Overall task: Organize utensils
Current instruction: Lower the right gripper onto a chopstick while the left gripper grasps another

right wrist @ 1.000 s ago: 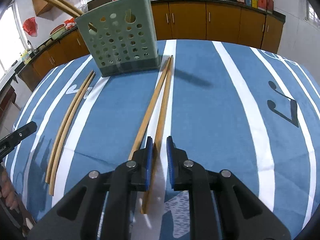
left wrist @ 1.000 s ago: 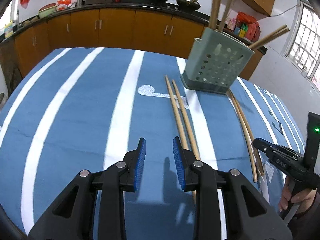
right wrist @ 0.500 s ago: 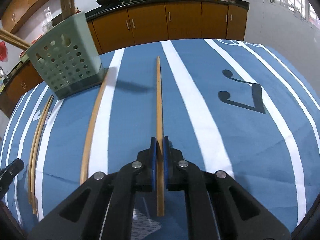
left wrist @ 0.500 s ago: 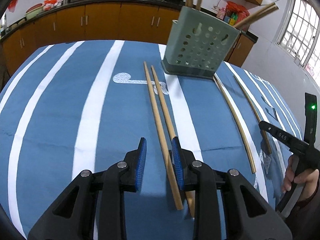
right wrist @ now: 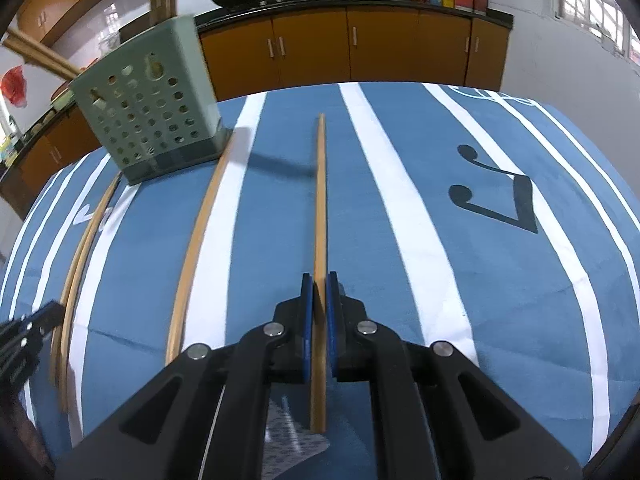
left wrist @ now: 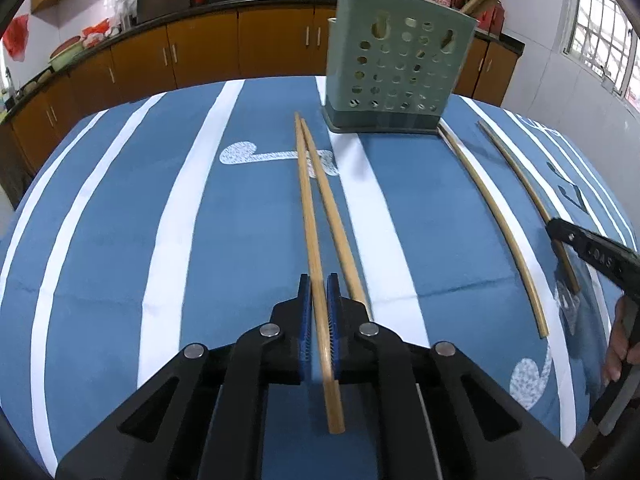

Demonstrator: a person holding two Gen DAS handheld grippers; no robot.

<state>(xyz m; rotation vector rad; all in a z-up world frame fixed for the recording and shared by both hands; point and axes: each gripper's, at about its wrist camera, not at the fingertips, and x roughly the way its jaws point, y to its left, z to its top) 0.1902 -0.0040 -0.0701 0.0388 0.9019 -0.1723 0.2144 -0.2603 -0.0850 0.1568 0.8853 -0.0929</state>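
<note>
My left gripper (left wrist: 318, 284) is shut on a wooden chopstick (left wrist: 308, 208) that points toward the green perforated utensil holder (left wrist: 394, 76). A second chopstick (left wrist: 334, 216) lies beside it on the blue cloth. My right gripper (right wrist: 319, 282) is shut on another chopstick (right wrist: 320, 200), its far tip raised above its shadow. A loose chopstick (right wrist: 204, 224) lies left of it, running to the holder (right wrist: 152, 124). Several chopsticks stand in the holder. The right gripper shows at the left wrist view's right edge (left wrist: 592, 252).
The table carries a blue cloth with white stripes (left wrist: 176, 216) and music-note prints (right wrist: 500, 196). Orange kitchen cabinets (left wrist: 208, 52) and a counter with woks stand behind the table. Two more chopsticks (right wrist: 76, 264) lie at the left in the right wrist view.
My left gripper moved over the left chopstick of the pair and shut on it. My right gripper shut on its chopstick and lifted it away from its partner.
</note>
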